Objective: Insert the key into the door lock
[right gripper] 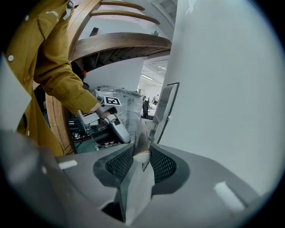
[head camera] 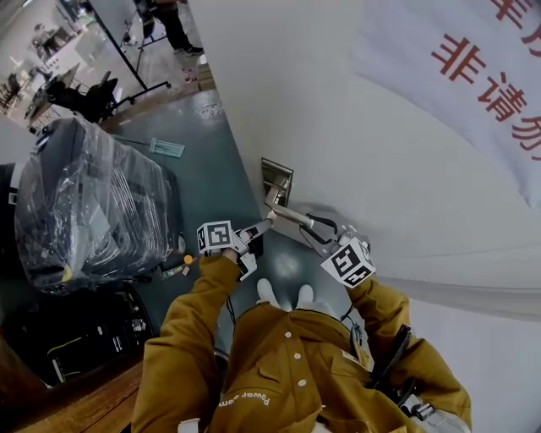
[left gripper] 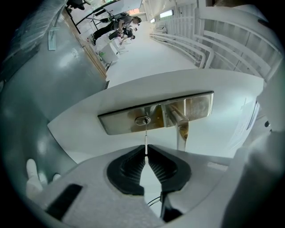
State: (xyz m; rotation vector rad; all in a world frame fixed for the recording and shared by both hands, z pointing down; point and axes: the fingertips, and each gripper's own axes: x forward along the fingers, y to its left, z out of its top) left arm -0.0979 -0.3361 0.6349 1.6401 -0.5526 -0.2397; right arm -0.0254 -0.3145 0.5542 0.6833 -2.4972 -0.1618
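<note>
A steel lock plate [left gripper: 156, 116] sits on the white door, with an oval keyhole [left gripper: 142, 120] beside the lever handle [left gripper: 180, 122]. My left gripper [left gripper: 146, 151] is shut on a thin key [left gripper: 146, 137], seen edge-on, whose tip reaches the keyhole. In the head view the left gripper [head camera: 264, 225] points at the lock plate [head camera: 276, 180] from below. My right gripper [right gripper: 142, 156] is shut on the door handle [right gripper: 137, 138], which runs on to the lock plate [right gripper: 165, 107]. The head view shows the right gripper [head camera: 319, 228] at the lever's outer end [head camera: 292, 214].
A large dark object wrapped in clear plastic [head camera: 93, 203] stands left of the door. A white banner with red characters [head camera: 473, 76] hangs on the wall at right. The person's shoes [head camera: 287, 294] stand just below the handle. People [head camera: 173, 25] stand far off.
</note>
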